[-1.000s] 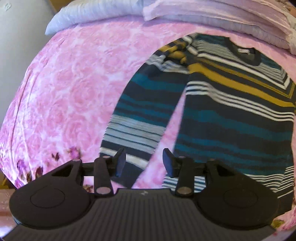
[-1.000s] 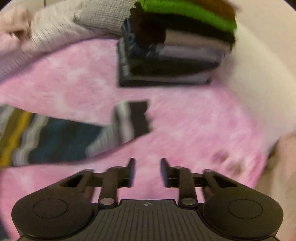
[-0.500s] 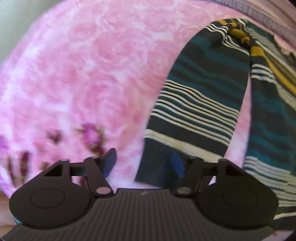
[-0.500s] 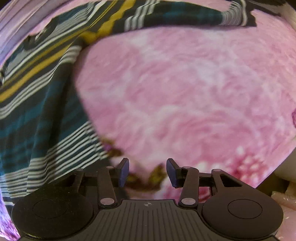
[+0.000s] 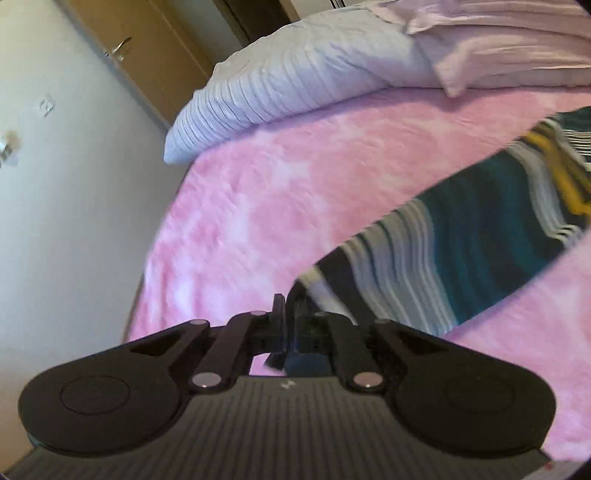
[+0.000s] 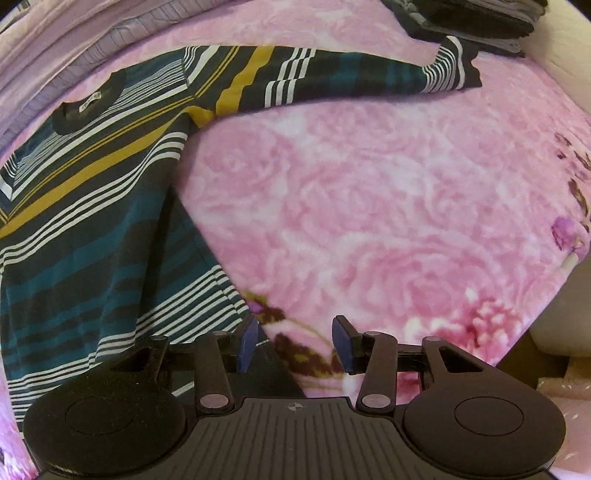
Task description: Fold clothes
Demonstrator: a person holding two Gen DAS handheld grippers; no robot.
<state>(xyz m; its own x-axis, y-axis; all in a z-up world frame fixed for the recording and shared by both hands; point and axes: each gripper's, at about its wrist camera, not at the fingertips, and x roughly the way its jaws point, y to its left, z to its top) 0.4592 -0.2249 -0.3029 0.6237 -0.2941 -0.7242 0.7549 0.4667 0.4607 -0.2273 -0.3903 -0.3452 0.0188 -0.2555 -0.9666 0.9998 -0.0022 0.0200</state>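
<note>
A: Why is the left gripper [image 5: 285,325] clamped like that?

B: Its jaws are pinching the dark cuff of the sleeve [image 5: 424,258], so that arm of the sweater [image 6: 92,206] can be carried across for a fold, I'd say. The sleeve stretches away to the far right over the pink bed [image 5: 277,192].

A: And the right gripper [image 6: 293,341]?

B: Its jaws are spread with nothing between them, hanging over the near corner of the hem, probably lining up a grasp there. The sweater lies front up on the left of the bed, its other sleeve flung out toward the folded stack [image 6: 476,22] at the far right.

A: What differs from half a second ago?

B: The left jaws were wide then, the cuff lying loose between them; they have just closed on it. The left view now looks up toward the pillows [image 5: 314,70]. The right jaws have barely changed, though a second ago they were slightly narrower.
</note>
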